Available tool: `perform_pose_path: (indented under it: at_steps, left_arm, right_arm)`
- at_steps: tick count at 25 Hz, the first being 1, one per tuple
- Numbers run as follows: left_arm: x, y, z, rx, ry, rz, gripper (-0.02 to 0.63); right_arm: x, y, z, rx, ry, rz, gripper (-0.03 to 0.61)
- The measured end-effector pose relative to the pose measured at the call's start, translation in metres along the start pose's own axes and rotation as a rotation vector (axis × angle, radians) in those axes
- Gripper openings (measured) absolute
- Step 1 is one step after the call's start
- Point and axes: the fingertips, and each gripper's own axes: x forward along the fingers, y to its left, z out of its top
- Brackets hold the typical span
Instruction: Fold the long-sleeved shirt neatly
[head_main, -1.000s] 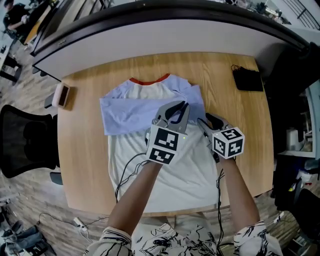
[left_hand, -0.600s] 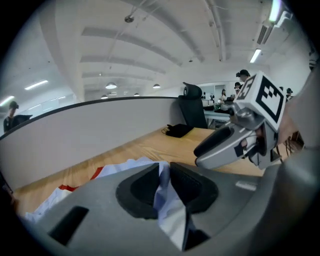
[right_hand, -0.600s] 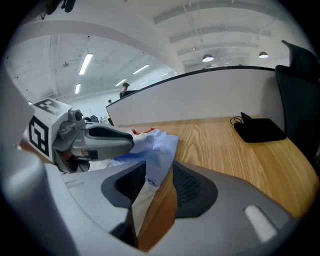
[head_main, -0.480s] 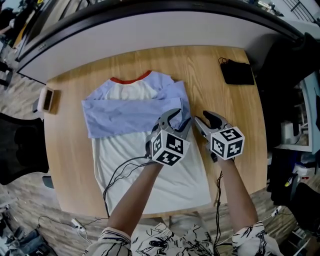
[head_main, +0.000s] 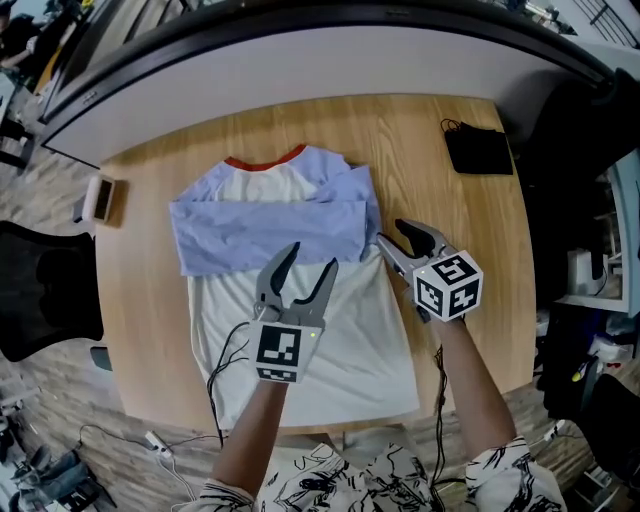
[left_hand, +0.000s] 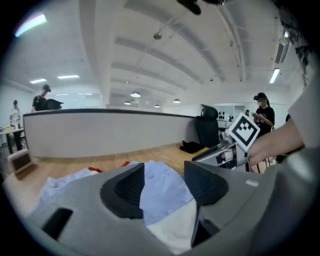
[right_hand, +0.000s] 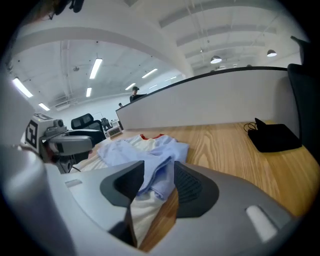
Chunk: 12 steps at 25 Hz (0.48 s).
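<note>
Head view, read left to right. Off the shirt's left side: a small boxy device (head_main: 100, 198) on the bare desk (head_main: 440, 115). Then the long-sleeved shirt (head_main: 300, 345) itself, flat, red collar (head_main: 265, 160) at the far end and hem at the near end, so long axis running near to far. Blue sleeves (head_main: 270, 230) already laid crosswise over the chest as one band.

Over the white body (head_main: 350, 320), just on the hem side of that band: left tool (head_main: 312, 256), pointing toward the collar, jaws opening and a moderate way apart. Nothing between them (left gripper view: only blue cloth and white body seen through the gap, farther off). Touching no cloth, as far as can be told.

At the shirt's right edge, beside the band's right-hand end: right tool (head_main: 390, 232), jaws a modest gap apart, aimed at the folded blue corner. In the right gripper view, that corner framed in the gap but lying on the desk, not pinched. Beyond the shirt's far right corner, well apart: a black pouch (head_main: 478, 150).

Judged next: a fold of the body, sides inward or hem toward collar. Right tool nearer a usable edge; left tool over mid-shirt, with left edge and hem both away from its tips.
</note>
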Motion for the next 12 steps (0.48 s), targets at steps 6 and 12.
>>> perform_pose_path:
  at_steps: [6, 12]
  left_arm:
    - [-0.139, 0.047, 0.023, -0.023, -0.079, 0.159, 0.291]
    - [-0.246, 0.061, -0.014, 0.065, 0.047, 0.176, 0.325]
  right_arm:
    - [-0.074, 0.037, -0.003, -0.04, -0.027, 0.07, 0.23]
    - [-0.136, 0.081, -0.033, -0.052, -0.03, 0.022, 0.235]
